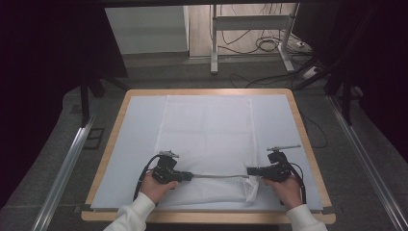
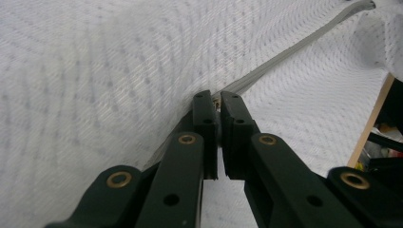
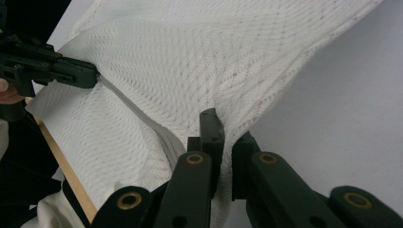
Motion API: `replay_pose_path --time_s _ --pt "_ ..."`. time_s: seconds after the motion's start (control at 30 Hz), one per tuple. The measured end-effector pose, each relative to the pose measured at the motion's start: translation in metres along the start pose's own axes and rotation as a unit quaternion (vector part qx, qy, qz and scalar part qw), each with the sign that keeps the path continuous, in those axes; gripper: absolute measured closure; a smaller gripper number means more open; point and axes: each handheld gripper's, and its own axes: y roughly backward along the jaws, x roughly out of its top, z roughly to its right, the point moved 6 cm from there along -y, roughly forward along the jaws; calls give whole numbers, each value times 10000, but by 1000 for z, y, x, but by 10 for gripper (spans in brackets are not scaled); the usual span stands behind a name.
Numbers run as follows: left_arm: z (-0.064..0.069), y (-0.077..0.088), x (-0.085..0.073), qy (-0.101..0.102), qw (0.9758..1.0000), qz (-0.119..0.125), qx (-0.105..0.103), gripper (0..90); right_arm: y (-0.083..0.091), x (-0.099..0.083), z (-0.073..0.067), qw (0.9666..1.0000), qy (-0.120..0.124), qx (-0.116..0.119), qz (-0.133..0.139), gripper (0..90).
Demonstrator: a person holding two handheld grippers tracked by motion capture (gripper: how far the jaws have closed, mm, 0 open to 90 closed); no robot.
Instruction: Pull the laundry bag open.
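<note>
A white mesh cloth (image 1: 207,130) lies spread on the white-covered table (image 1: 134,144). Its near edge (image 1: 219,176) is pulled into a taut grey line between my two grippers. My left gripper (image 1: 188,176) is shut on that edge at the left end, and the jaws pinch the hem (image 2: 266,69) in the left gripper view (image 2: 218,102). My right gripper (image 1: 250,171) is shut on the cloth's near right corner, where the fabric (image 3: 190,57) bunches between its jaws (image 3: 227,130). The left gripper (image 3: 71,71) also appears far off in the right gripper view.
The table's wooden rim (image 1: 308,139) frames the white cover. Metal rails (image 1: 67,163) (image 1: 365,159) run along the floor on both sides. A desk frame with cables (image 1: 260,43) stands beyond the far edge.
</note>
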Motion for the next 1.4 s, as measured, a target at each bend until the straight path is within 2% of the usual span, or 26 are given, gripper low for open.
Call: replay_pose_path --time_s 0.3,0.33,0.6,0.83,0.87,1.2,1.4 --pt "-8 8 -4 0 9999 -6 118 867 -1 0 0 10000 15 2 -3 877" --pt "-8 8 -4 57 9999 35 95 866 -1 0 -1 10000 16 -7 -7 877" --pt "-13 13 -8 37 9999 11 149 866 -3 -1 0 10000 20 0 -29 877" --pt "-19 19 -11 163 9997 63 159 866 -3 -2 0 10000 38 -34 -62 877" --pt "-20 20 -12 120 9998 23 185 866 -3 -2 0 10000 22 -8 -58 877" --pt "-29 32 -17 281 9993 116 217 866 -3 -2 0 10000 15 -12 -50 877" --pt "-33 37 -20 301 9992 124 215 866 -3 -2 1 10000 23 -20 -55 877"
